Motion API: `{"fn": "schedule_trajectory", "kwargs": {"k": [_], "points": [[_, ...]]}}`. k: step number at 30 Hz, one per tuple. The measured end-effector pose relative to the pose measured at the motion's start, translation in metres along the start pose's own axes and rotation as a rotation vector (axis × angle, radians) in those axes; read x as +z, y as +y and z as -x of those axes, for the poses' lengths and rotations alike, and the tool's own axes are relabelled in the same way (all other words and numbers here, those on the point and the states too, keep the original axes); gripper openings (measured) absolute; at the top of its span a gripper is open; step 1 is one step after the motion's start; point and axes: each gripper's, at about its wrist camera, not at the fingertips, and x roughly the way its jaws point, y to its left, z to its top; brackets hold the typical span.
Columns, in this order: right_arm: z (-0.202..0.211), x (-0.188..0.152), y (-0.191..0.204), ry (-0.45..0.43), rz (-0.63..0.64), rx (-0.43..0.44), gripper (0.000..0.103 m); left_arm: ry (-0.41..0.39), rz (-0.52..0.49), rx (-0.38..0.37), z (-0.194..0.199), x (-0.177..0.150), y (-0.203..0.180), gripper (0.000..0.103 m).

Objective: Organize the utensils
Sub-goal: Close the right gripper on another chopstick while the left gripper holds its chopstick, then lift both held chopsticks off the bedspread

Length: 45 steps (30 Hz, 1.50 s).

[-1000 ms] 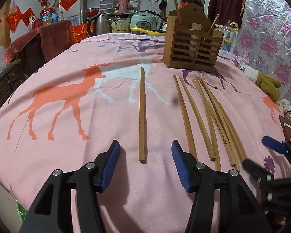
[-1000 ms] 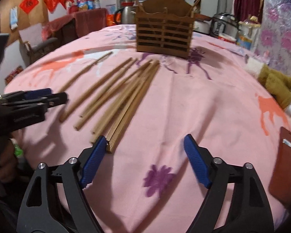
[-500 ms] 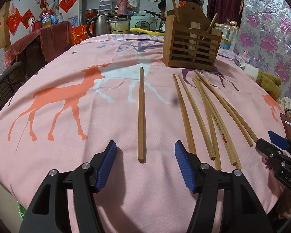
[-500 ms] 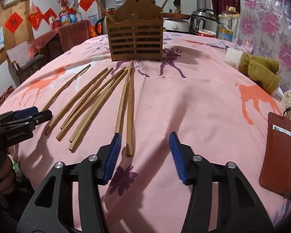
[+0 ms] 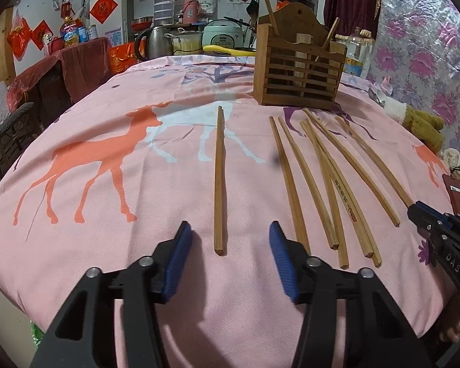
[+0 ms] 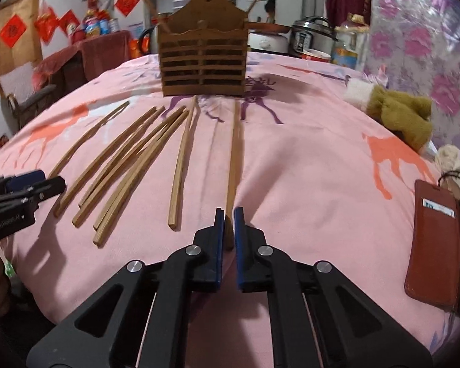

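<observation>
Several wooden chopsticks lie on the pink deer-print cloth [image 5: 107,245] in front of a slatted wooden utensil holder [image 5: 297,73], which also shows in the right wrist view [image 6: 202,61]. My left gripper [image 5: 228,239] is open, its jaws either side of the near end of a lone chopstick [image 5: 219,178]. My right gripper [image 6: 229,220] is shut on the near end of the rightmost chopstick [image 6: 235,153], which still lies on the cloth. The right gripper also shows in the left wrist view [image 5: 420,211]. The holder holds a few upright sticks.
A fan of loose chopsticks [image 5: 325,178] lies between the two grippers. A brown stuffed toy [image 6: 404,116] and a red-brown card wallet [image 6: 432,242] lie at the right. Pots, a kettle and bottles [image 5: 174,40] stand behind the table's far edge.
My right gripper swung right onto the outermost chopstick and closed on its near end. That chopstick has parted from the bundle. My left gripper barely moved and stays open.
</observation>
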Motion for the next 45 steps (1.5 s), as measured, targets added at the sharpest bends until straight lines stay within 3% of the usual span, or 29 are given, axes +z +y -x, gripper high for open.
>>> {"fn": "schedule_trajectory", "kwargs": {"k": [11, 13, 15, 17, 35, 41, 45], "points": [[-0.005, -0.001, -0.004, 0.024, -0.027, 0.034, 0.011, 0.003, 0.0, -0.014, 0.001, -0.001, 0.0, 0.045], [-0.005, -0.001, -0.004, 0.024, -0.029, 0.036, 0.011, 0.0, 0.003, -0.017, 0.001, -0.001, 0.001, 0.037], [-0.006, -0.001, -0.004, 0.024, -0.028, 0.035, 0.011, 0.001, 0.009, -0.027, 0.001, 0.0, 0.003, 0.014], [-0.006, -0.001, -0.004, 0.023, -0.029, 0.036, 0.01, 0.008, 0.015, -0.041, 0.001, 0.0, 0.004, 0.007], [0.021, 0.012, -0.015, -0.071, -0.085, 0.069, 0.007, -0.052, 0.001, -0.043, 0.036, 0.016, -0.002, 0.006], [0.046, 0.027, -0.028, -0.156, -0.123, 0.061, 0.007, -0.088, 0.004, -0.042, 0.053, 0.024, -0.001, 0.006], [0.05, 0.028, -0.037, -0.167, -0.139, 0.067, 0.007, -0.097, 0.013, -0.044, 0.059, 0.026, 0.0, 0.006]]}}
